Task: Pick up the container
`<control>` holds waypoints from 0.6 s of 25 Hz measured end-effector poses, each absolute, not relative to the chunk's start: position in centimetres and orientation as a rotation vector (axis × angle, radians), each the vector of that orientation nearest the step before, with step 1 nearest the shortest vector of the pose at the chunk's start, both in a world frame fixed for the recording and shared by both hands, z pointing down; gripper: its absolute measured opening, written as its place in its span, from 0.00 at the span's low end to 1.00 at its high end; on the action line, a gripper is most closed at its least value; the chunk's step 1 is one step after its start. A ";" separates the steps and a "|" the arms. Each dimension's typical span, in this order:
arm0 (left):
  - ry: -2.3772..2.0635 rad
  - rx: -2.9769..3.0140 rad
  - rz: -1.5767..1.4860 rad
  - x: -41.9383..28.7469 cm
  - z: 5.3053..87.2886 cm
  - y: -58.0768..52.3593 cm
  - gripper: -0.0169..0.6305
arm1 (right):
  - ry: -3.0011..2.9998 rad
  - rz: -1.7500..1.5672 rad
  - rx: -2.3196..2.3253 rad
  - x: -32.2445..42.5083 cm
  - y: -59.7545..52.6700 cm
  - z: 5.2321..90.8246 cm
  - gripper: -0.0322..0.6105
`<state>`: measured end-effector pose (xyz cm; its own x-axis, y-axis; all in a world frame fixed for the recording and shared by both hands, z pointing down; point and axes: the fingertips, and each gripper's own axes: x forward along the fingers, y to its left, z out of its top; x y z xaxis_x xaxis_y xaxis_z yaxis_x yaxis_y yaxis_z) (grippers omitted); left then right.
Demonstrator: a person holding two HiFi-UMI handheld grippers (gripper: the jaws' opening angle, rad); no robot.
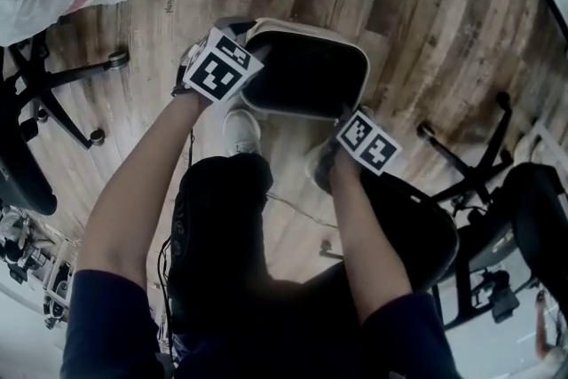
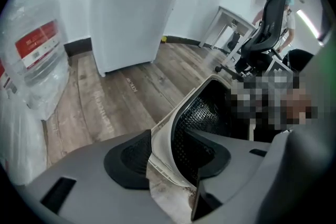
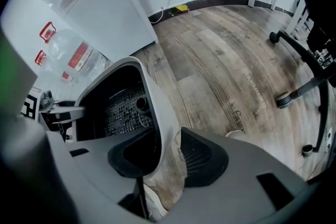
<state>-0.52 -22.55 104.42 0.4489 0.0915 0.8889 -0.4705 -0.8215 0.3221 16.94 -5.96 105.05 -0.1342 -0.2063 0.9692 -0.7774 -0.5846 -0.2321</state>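
Head view first: one cream container (image 1: 311, 32) with a black mesh lining sits on the wood-plank floor (image 1: 417, 31), right ahead of the person's feet. Two grippers are on it. The left gripper (image 1: 247, 49) is at its left rim and the right gripper (image 1: 346, 115) at its near right corner. Each carries one cube of black-and-white square markers (image 1: 222, 67).

Left gripper view: the jaws are released and straddle the container's wall (image 2: 163, 139), one pad outside, one inside against the mesh, not clamped. Right gripper view shows the same. The jaws are apart with the rim (image 3: 157, 107) between them, and a gap shows at the outer pad.

Writing is scarce. A clear water jug (image 2: 37, 55) wears a red label (image 2: 37, 39), its text too small to read. The right gripper view shows three red labels among the jugs (image 3: 73, 55). Faint print on the planks is illegible too. Two office chairs (image 1: 44, 93) flank the person.
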 end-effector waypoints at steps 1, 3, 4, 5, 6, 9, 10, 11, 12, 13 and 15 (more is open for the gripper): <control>-0.308 2.166 1.394 -0.5 104.8 -22.6 0.35 | -1.094 1.763 1.712 16.9 -5.8 105.2 0.30; -0.297 2.166 1.407 -0.5 105.4 -22.8 0.29 | -1.097 1.765 1.720 16.8 -5.9 105.5 0.28; -0.289 2.163 1.399 -0.3 105.6 -22.9 0.28 | -1.100 1.770 1.724 16.8 -6.0 105.7 0.26; -0.280 2.157 1.393 -0.2 105.7 -22.8 0.26 | -1.100 1.776 1.726 16.7 -6.1 105.9 0.24; -0.273 2.147 1.400 -0.1 105.9 -22.7 0.22 | -1.095 1.781 1.727 16.6 -6.3 106.0 0.21; -0.279 2.123 1.456 -0.3 106.1 -22.5 0.18 | -1.063 1.782 1.726 16.5 -6.3 106.2 0.17; -0.286 2.119 1.472 -0.4 106.1 -22.5 0.17 | -1.054 1.784 1.725 16.5 -6.2 106.2 0.16; -0.292 2.115 1.489 -0.4 106.1 -22.4 0.16 | -1.049 1.785 1.723 16.5 -6.2 106.1 0.16; -0.296 2.113 1.504 -0.6 106.0 -22.3 0.15 | -1.047 1.784 1.722 16.5 -6.2 106.0 0.16; -0.300 2.109 1.515 -0.8 105.9 -22.3 0.15 | -1.049 1.779 1.723 16.5 -6.2 105.7 0.16; -0.311 2.098 1.515 -1.3 105.2 -22.1 0.15 | -1.063 1.765 1.720 16.4 -6.6 104.9 0.16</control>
